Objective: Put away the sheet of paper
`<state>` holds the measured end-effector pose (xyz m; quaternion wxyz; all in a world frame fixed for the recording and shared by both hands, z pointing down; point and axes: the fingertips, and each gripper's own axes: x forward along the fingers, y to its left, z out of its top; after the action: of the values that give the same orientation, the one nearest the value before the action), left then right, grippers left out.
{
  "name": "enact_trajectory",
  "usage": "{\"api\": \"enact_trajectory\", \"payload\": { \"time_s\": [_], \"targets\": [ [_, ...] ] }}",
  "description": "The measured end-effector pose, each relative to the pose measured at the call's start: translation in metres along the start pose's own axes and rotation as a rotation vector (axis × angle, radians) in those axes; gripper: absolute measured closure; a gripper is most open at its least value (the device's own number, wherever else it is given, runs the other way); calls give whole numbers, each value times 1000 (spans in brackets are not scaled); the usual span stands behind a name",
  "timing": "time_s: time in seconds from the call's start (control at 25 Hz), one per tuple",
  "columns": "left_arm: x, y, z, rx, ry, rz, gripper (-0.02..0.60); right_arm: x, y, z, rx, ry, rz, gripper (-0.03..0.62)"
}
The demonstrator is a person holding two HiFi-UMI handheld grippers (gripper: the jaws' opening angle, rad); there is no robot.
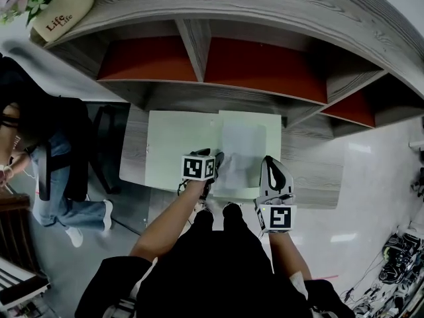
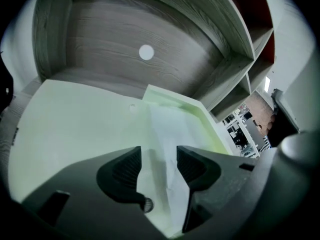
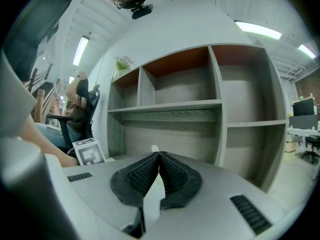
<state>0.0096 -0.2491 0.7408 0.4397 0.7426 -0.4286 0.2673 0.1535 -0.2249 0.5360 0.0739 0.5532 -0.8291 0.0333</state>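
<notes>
Placing step, judged near complete. Find sheet of paper flat in pale green tray, centre frame, on worktop. Note left gripper wide open astride its near edge, right gripper closed. Next: lift left gripper clear without dragging.

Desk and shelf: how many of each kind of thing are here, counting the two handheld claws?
Grippers: 2, left gripper and right gripper
Paper: 1
Tray: 1
Mat: 1
Plant pot: 1
Total: 6
</notes>
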Motion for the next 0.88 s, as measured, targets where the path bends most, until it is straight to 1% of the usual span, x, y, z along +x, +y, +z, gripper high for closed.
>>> {"api": "enact_trajectory", "payload": {
  "time_s": [0.16,0.24,0.28,0.32,0.36,0.48,0.52,0.64,0.68,0.8,0.88],
  "targets": [
    [-35,9,18,26,-88,15,361,10,17,12,-12,-22,32,572],
    [-56,12,27,36,-149,26,382,15,27,21,-21,-38,53,572],
    [-69,12,35,46,-192,32,418,17,32,25,-26,-44,64,572],
    [-84,10,43,58,-239,40,476,18,37,30,-30,-51,73,572],
    [-99,9,52,74,-287,48,504,20,42,35,-33,-59,83,572],
    [-144,4,76,123,-433,66,564,27,60,53,-48,-93,118,572],
    [-160,1,83,139,-486,62,574,29,65,59,-52,-104,128,572],
    [-208,-11,101,175,-662,17,575,32,80,78,-58,-140,149,572],
    [-224,-14,105,193,-716,18,575,33,84,85,-61,-153,157,572],
    [-266,-21,113,263,-849,59,575,33,96,106,-66,-189,179,572],
    [-286,-24,115,300,-902,79,575,32,102,119,-67,-208,187,572]
  ]
}}
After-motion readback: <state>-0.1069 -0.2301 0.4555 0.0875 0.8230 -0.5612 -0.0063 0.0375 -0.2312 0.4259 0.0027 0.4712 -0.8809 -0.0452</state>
